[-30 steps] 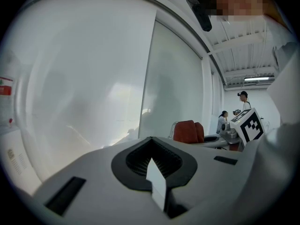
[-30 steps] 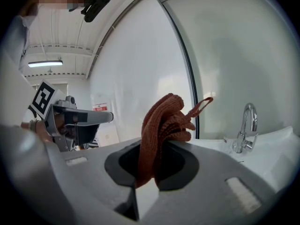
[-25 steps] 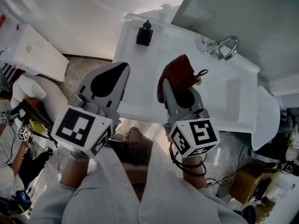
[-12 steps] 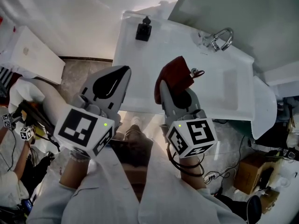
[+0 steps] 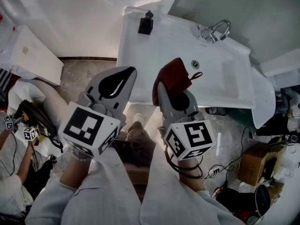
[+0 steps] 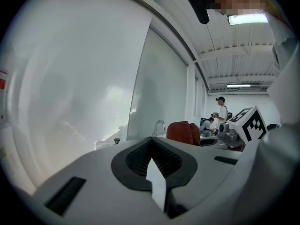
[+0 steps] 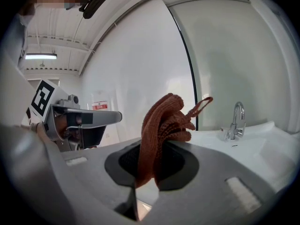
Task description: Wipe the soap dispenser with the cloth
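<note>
The black soap dispenser stands at the back left corner of the white sink counter. My right gripper is shut on a red-brown cloth, held over the counter's front edge, well short of the dispenser. In the right gripper view the cloth sticks up bunched from between the jaws, its loop free at the top. My left gripper hangs beside it to the left, jaws together with nothing in them, off the counter's front left corner. The left gripper view shows the cloth off to its right.
A chrome faucet and a drain mark the basin to the right. A glass panel rises behind the sink. A white cabinet stands left. Boxes and cables lie on the floor right. A person crouches at left.
Both grippers have drifted slightly forward towards the counter's front edge. The cloth stays gripped in the right one, and the left stays shut.
</note>
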Demonstrator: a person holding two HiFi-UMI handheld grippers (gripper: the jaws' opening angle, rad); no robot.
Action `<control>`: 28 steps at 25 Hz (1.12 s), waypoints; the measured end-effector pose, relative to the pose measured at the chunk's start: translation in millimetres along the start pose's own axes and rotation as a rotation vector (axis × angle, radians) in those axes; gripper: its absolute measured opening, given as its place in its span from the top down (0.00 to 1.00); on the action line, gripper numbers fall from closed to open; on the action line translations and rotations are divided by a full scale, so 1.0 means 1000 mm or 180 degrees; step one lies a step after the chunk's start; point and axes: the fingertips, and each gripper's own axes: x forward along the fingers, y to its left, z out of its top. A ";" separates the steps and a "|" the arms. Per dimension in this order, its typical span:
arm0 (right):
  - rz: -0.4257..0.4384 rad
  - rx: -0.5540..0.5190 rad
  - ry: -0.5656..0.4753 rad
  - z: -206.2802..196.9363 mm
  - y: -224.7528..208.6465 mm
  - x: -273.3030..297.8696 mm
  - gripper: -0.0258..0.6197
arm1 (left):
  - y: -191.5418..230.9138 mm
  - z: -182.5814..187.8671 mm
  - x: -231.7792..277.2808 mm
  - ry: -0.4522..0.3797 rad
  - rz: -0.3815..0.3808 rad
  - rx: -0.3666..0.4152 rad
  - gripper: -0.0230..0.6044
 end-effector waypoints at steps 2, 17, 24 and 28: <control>-0.0048 -0.0011 -0.0026 -0.001 0.007 -0.006 0.87 | -0.003 -0.003 -0.006 -0.0007 -0.0054 0.0016 0.96; -0.0061 -0.0109 -0.0059 -0.002 0.041 -0.035 0.87 | -0.021 -0.008 -0.035 0.0000 -0.0170 0.0019 0.96; -0.0018 -0.0148 -0.0063 0.005 0.025 -0.038 0.87 | -0.029 -0.001 -0.022 -0.0018 -0.0104 0.0048 0.96; 0.0032 -0.0141 -0.0054 0.003 0.018 -0.039 0.87 | -0.035 -0.002 -0.016 -0.0004 -0.0063 0.0049 0.96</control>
